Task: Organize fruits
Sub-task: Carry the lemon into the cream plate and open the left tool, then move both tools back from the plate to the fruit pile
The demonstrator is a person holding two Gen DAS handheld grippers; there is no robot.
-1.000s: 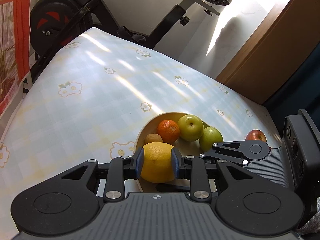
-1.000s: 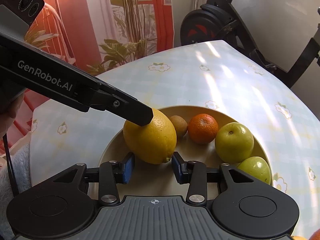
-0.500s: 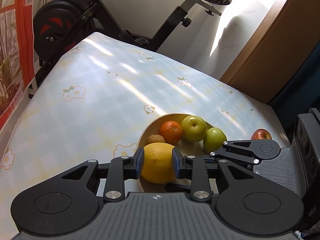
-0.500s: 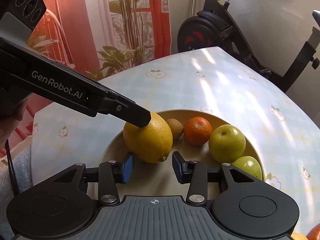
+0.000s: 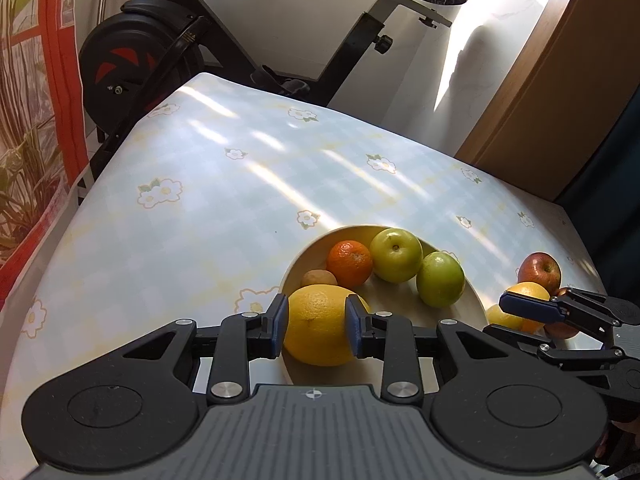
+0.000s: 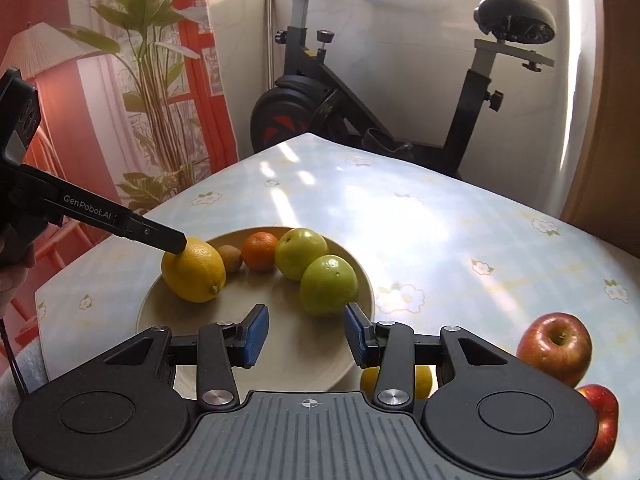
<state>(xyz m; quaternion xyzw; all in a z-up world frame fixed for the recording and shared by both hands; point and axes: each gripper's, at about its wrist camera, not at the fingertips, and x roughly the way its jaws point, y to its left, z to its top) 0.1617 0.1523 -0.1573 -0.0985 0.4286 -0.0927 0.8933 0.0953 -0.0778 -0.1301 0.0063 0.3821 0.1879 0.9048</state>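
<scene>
A home: an exercise bike (image 6: 384, 92) and curtain (image 6: 200, 60) behind a floral-clothed table (image 5: 240, 184).

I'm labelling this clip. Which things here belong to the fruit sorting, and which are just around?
Job: lemon, bowl, orange, kiwi, green apples, red apples, left gripper, right gripper.
Around: exercise bike, plant, tablecloth.

right gripper (image 6: 306, 334) swung rightward off lemon (image 6: 193, 270), toward apples
</scene>
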